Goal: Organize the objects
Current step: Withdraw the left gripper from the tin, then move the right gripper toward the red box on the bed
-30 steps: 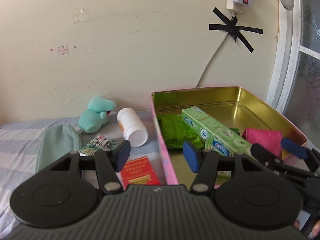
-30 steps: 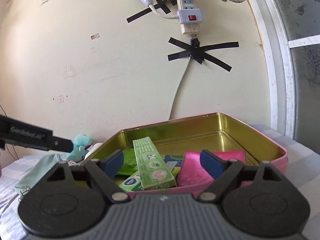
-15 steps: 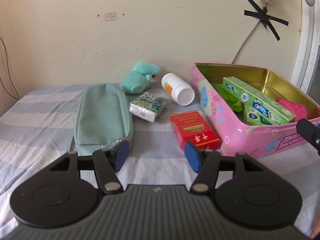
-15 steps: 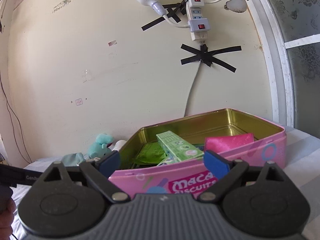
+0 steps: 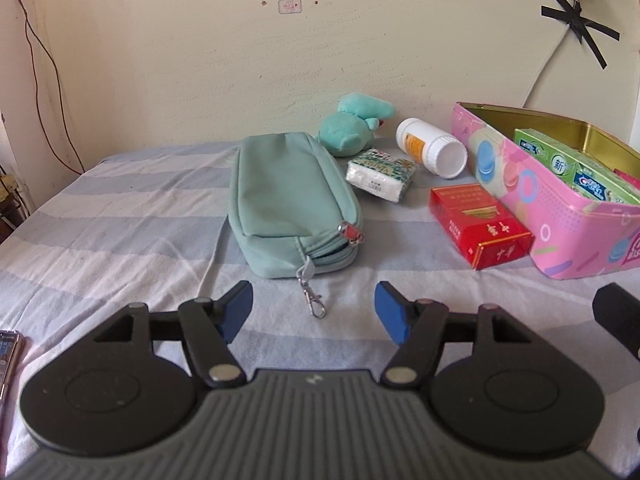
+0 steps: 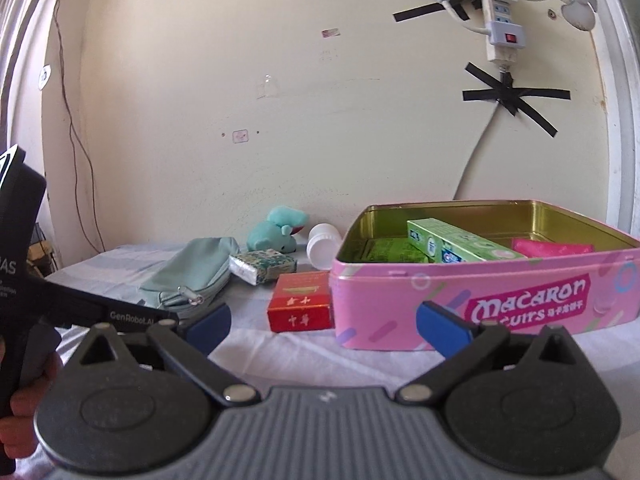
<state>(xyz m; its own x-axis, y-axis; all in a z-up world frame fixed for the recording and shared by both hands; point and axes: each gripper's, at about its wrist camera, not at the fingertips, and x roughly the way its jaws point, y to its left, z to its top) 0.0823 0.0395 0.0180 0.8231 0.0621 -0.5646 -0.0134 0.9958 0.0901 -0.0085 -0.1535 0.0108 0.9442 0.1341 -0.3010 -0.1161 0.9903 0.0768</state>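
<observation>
A pink macaron tin (image 5: 560,216) (image 6: 500,300) stands open at the right with green toothpaste boxes (image 6: 460,244), a green packet (image 6: 394,250) and a pink pouch (image 6: 552,247) inside. On the striped sheet lie a teal pouch (image 5: 292,196), red box (image 5: 480,226), tissue pack (image 5: 380,174), white bottle (image 5: 434,152) and teal plush (image 5: 356,126). My left gripper (image 5: 314,314) is open and empty, just in front of the pouch's zipper clip. My right gripper (image 6: 322,326) is open and empty, in front of the tin and the red box (image 6: 302,302).
A cream wall is close behind the objects, with a taped cable and power strip (image 6: 502,20). A phone edge (image 5: 8,360) lies at the near left. The left gripper's body (image 6: 48,304) fills the right wrist view's left side.
Both grippers have pulled back out of and away from the tin. The left one swung left and now faces the teal pouch. Both stayed open and empty.
</observation>
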